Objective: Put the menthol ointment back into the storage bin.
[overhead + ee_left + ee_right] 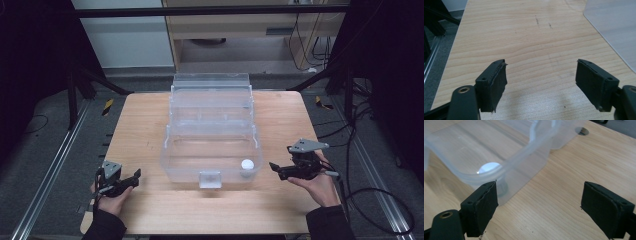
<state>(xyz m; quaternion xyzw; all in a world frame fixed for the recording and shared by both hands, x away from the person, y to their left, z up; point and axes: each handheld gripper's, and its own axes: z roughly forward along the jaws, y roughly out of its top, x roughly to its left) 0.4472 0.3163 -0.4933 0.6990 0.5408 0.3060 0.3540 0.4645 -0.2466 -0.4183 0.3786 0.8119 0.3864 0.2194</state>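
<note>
A clear plastic box (172,162) with stepped open trays stands in the middle of the wooden table (280,210). A small white ball (247,164) lies in its front right corner, seen through the wall as a pale ball (489,167) in the right gripper view. My right gripper (272,167) sits just right of the box, pointing at it, jaws open with nothing between them, and its own view shows the right gripper (539,206) wide apart over bare wood. My left gripper (137,175) rests at the front left, and the left gripper (541,81) is open and empty.
The box corner (614,27) shows at the upper right of the left gripper view. A latch tab (209,178) sits at the box's front. Metal frame rails (55,165) run along both sides of the table. Cables (370,195) lie on the floor at right.
</note>
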